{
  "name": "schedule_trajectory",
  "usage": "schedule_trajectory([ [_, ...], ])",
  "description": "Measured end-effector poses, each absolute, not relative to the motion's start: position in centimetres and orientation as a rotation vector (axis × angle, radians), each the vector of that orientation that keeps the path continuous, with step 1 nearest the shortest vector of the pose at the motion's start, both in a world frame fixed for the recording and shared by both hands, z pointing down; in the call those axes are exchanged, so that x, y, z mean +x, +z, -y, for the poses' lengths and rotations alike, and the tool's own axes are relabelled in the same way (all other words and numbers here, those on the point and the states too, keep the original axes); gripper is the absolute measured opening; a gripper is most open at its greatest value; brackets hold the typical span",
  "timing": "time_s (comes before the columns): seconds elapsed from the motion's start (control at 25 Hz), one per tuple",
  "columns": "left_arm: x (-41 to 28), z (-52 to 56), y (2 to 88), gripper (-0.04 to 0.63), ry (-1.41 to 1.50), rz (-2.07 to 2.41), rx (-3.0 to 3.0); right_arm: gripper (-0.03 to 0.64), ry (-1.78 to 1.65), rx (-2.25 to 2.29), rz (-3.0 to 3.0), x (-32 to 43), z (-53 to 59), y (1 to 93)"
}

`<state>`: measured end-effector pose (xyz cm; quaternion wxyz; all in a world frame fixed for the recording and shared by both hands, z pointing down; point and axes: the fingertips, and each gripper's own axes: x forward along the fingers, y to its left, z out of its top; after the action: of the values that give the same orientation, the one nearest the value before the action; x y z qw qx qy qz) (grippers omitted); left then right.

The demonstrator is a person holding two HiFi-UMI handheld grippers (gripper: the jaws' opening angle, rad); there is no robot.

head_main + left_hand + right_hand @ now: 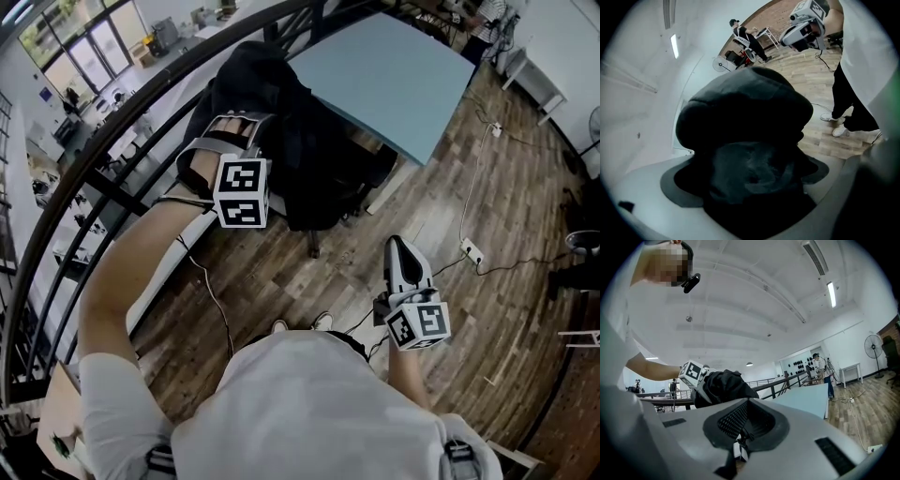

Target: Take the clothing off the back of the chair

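Note:
Black clothing is draped over the back of a dark chair that stands at a table. My left gripper is up against the cloth at the chair's top, shut on a fold of it. In the left gripper view the black clothing bulges from between the jaws and fills the middle of the picture. My right gripper hangs low over the floor, to the right of the chair and apart from it, shut with nothing in it. The right gripper view shows the clothing bunched beside the left gripper's marker cube.
A light blue table stands just behind the chair. A dark metal railing runs along the left. A white power strip and cables lie on the wooden floor to the right. A person stands far off by a floor fan.

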<state>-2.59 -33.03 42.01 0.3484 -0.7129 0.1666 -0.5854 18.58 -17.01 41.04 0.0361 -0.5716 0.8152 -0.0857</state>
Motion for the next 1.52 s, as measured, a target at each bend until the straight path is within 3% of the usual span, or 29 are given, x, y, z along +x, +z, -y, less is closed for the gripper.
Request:
schedule_trajectory([
  [0.12, -2.4, 34.1, 41.7, 0.572, -1.446, -0.500, -1.804, 0.020, -0.255, -1.742, -2.511, 18.3, 17.4, 40.8],
  [0.28, -2.3, 34.2, 39.6, 0.325, -1.362, -0.552, -1.921, 0.020, -0.257, -1.740, -2.508, 18.6, 17.7, 40.8],
  [0.4, -2.3, 33.8, 38.2, 0.241, -1.336, -0.510, -2.137, 0.020, -0.254, -1.738, -2.504, 18.9, 17.9, 40.7],
  [0.64, -2.7, 34.1, 36.2, 0.141, -1.248, -0.536, -2.476, 0.020, -0.255, -1.746, -2.490, 19.6, 17.9, 40.8],
  [0.92, -2.5, 34.6, 35.3, 0.101, -1.170, -0.697, -2.605, 0.020, -0.272, -1.744, -2.490, 20.0, 17.9, 41.0],
  [1.52, -3.6, 34.1, 32.5, 0.092, -0.806, -0.925, -2.808, 0.020, -0.265, -1.705, -2.524, 19.6, 18.5, 41.0],
])
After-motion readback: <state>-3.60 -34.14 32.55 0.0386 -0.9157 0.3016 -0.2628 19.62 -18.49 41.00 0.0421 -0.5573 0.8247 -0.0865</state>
